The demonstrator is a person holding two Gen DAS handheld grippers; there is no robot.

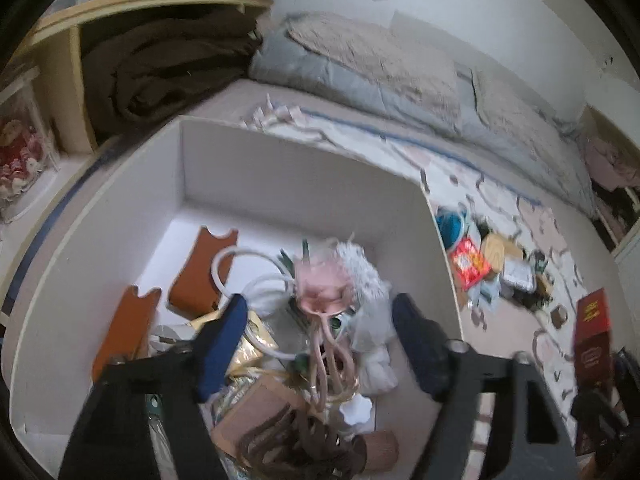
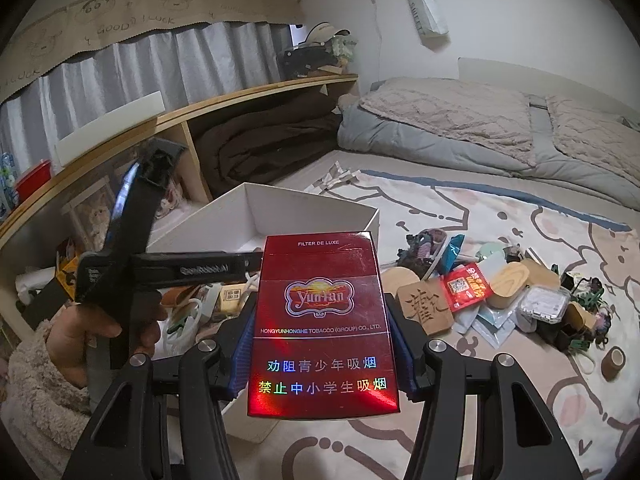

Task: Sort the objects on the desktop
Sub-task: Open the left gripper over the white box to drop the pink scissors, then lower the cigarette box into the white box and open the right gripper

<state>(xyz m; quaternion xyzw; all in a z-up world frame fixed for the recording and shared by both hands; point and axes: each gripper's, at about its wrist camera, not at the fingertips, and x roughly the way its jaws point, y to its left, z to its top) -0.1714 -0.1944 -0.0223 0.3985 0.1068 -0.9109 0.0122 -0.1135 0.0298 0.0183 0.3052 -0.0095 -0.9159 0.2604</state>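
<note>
Over the white box [image 1: 248,168], the left gripper [image 1: 316,344] hangs with its jaws spread and nothing pinched; a blurred pink flower bunch [image 1: 324,296] sits between the pads without touching them, above the clutter in the box. Beside the box, the right gripper [image 2: 320,360] pinches an upright red pack [image 2: 324,320] by its sides. Loose items [image 2: 500,296] lie heaped on the rug [image 2: 520,420] near the box's right wall.

Red glossy cigarette pack [image 2: 324,328]: "FILTER DE LUXE", "yunyan", "HONGYUNHONGHE TOBACCO (GROUP) CO., LTD."; beige paper valance [image 2: 132,20] above it: "GOOD LUCK".
</note>
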